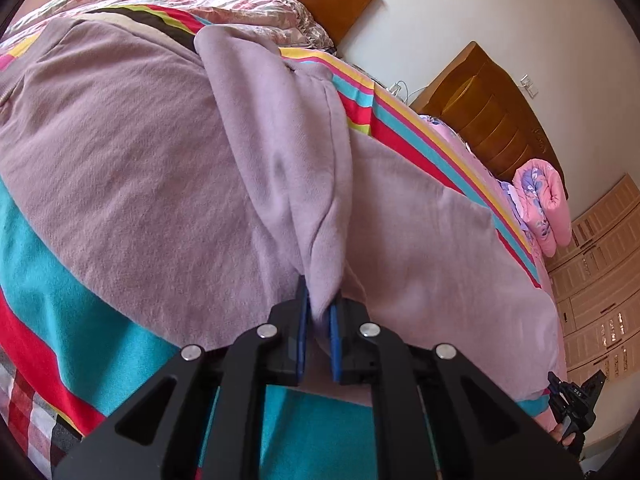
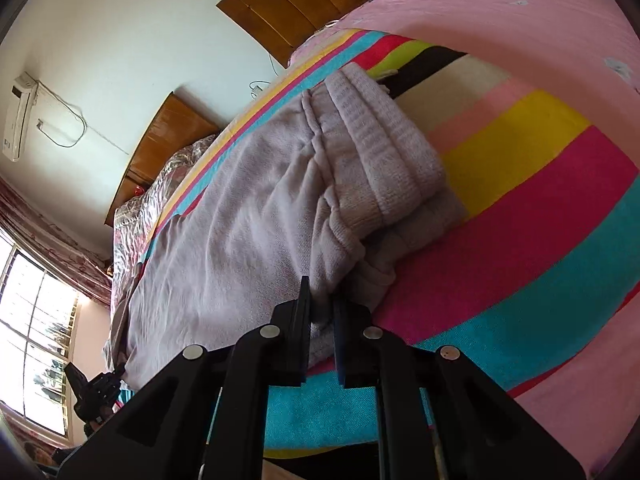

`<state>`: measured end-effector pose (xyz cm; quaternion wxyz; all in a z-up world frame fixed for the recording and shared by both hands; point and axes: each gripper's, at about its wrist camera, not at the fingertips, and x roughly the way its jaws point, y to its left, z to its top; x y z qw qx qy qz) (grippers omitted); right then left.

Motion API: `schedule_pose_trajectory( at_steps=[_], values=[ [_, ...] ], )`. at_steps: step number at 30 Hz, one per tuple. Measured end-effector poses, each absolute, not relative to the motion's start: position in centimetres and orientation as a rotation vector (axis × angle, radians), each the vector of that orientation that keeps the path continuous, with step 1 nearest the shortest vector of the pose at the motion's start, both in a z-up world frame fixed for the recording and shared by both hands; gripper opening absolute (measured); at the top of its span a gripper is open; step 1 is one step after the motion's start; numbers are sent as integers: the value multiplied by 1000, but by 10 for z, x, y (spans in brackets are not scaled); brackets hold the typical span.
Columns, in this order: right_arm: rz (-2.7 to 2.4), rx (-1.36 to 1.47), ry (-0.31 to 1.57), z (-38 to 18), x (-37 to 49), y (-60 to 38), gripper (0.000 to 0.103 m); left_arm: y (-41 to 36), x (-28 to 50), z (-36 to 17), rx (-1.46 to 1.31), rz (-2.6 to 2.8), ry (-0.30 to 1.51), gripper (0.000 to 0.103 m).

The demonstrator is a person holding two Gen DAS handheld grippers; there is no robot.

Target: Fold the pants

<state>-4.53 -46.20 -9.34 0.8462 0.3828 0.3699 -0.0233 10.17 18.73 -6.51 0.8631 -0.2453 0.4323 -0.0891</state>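
where both pinch, soft mauve pants [image 1: 160, 152]

A striped blanket [image 1: 60, 264] in teal, red and yellow bands covers the bed, over a pink sheet [image 2: 520, 20]. Wooden headboards [image 1: 500, 128] stand against the white wall [image 2: 140, 20], a wall air conditioner [image 2: 18, 116] above a bright window [image 2: 36, 340]

Both the left gripper [image 1: 319, 304] and the right gripper [image 2: 322, 300] have their fingers [image 1: 303, 320] pinched nearly closed on lilac cloth.
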Motion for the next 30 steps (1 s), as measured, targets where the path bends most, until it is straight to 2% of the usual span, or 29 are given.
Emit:
schedule_pose_trajectory(
  at_steps=[2,3,4,7,9,12,14,15,16,17,19,24,26,30],
  values=[
    [-45,773,787,-86,-46,-459,17,189,100,-63,-537,-202,904,24],
    [-45,765,792,-82,-46,-457,19,188,97,-61,-539,-214,895,40],
    [-42,765,793,-79,-46,-456,22,185,96,-58,-536,-223,886,48],
    [-8,792,805,-78,-48,-446,27,169,93,-51,-534,-265,875,48],
    [25,796,824,-81,-48,-436,27,159,94,-53,-537,-285,886,49],
    [37,816,831,-88,-46,-429,27,148,95,-62,-516,-277,901,47],
    [43,813,823,-88,-45,-427,27,148,96,-60,-495,-264,901,31],
    [39,796,821,-87,-45,-426,26,149,95,-58,-499,-262,895,16],
    [25,779,817,-86,-44,-425,20,152,94,-58,-508,-260,888,10],
    [21,777,811,-85,-45,-425,12,154,94,-57,-507,-264,886,8],
    [20,770,786,-75,-45,-422,9,156,95,-53,-477,-269,882,6],
    [28,699,710,-35,-53,-415,7,155,94,-29,-405,-249,833,6],
    [21,682,733,-43,-55,-415,7,156,90,-30,-395,-244,845,6],
    [-16,741,819,-91,-57,-420,6,156,94,-64,-370,-231,905,7]
  ],
)
